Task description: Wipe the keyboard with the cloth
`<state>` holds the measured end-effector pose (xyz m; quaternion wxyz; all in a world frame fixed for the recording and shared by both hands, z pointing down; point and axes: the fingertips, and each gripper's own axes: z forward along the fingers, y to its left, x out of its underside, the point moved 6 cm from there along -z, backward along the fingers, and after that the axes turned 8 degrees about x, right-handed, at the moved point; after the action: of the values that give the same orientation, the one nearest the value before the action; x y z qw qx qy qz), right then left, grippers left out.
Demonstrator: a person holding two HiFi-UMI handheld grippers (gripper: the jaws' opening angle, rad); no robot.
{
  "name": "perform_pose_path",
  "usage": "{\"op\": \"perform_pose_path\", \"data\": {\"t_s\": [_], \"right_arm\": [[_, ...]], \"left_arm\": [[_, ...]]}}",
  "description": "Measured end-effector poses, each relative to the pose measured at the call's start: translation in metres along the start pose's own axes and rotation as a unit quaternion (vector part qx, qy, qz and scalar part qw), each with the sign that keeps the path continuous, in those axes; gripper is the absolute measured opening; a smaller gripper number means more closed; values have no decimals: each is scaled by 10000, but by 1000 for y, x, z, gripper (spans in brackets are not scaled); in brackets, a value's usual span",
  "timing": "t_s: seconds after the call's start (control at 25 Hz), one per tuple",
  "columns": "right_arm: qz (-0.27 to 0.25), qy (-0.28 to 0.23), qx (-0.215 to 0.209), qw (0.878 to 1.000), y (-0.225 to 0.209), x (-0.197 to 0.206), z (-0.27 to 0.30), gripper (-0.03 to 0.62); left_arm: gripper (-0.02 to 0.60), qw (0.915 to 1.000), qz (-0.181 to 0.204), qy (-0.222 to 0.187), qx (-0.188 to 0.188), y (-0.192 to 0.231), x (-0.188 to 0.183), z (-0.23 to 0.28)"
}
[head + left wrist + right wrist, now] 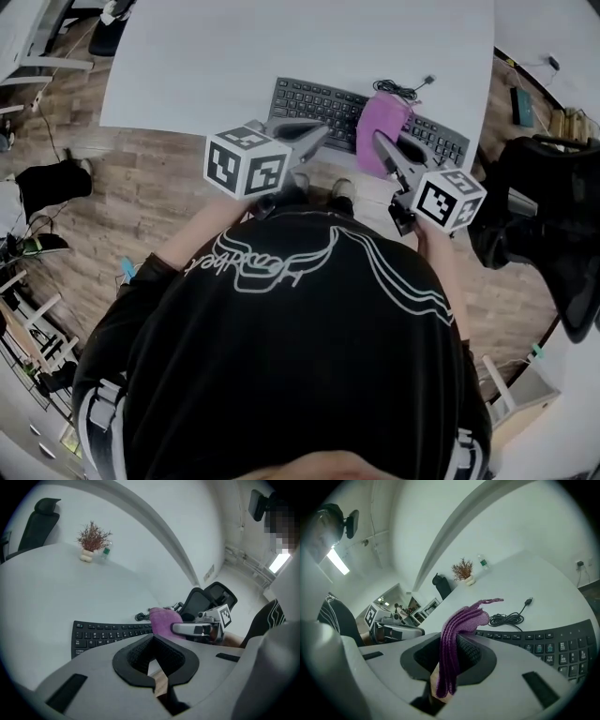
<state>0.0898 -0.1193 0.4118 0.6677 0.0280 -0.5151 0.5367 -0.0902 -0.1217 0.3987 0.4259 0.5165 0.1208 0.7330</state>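
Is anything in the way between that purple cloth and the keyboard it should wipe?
Nothing visible does. The right gripper holds the cloth right over the keyboard; the coiled cable lies beyond the keys, out of the path.

I wear a black T-shirt [300, 375] with a white line-drawn print [281, 262] looping across it toward 12 o'clock. Its short sleeve [155, 267] ends at 9 o'clock, and pale striped bands [94, 412] edge it at 8 and 4 o'clock.

My left hand-held gripper [319, 134] has a smooth grey moulded body and a white marker cube [247, 161] printed with black squares. My right hand-held gripper [384, 145] matches it, with its own cube at 3 o'clock. Seen from up close, the pale grey jaw shells are lined with black textured pads [140, 656], and a narrow black slot [68, 693] is cut into each side.
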Motion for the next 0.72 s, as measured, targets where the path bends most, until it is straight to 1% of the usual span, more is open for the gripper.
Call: {"op": "perform_pose_path", "data": {"t_s": [0.16, 0.36, 0.52, 0.72], "right_arm": [[20, 108, 115, 9999, -5, 6, 12, 61], [-371, 392, 432, 9976, -10, 14, 27, 61], [-400, 541, 597, 9959, -16, 17, 35, 61], [-582, 673, 874, 9922, -21, 22, 41, 61]], "left_arm": [[5, 9999, -116, 26, -34, 6, 6, -5], [5, 9997, -219, -45, -74, 14, 4, -11], [5, 9996, -263, -15, -89, 20, 4, -11], [5, 9994, -323, -31, -145, 24, 8, -16]]}}
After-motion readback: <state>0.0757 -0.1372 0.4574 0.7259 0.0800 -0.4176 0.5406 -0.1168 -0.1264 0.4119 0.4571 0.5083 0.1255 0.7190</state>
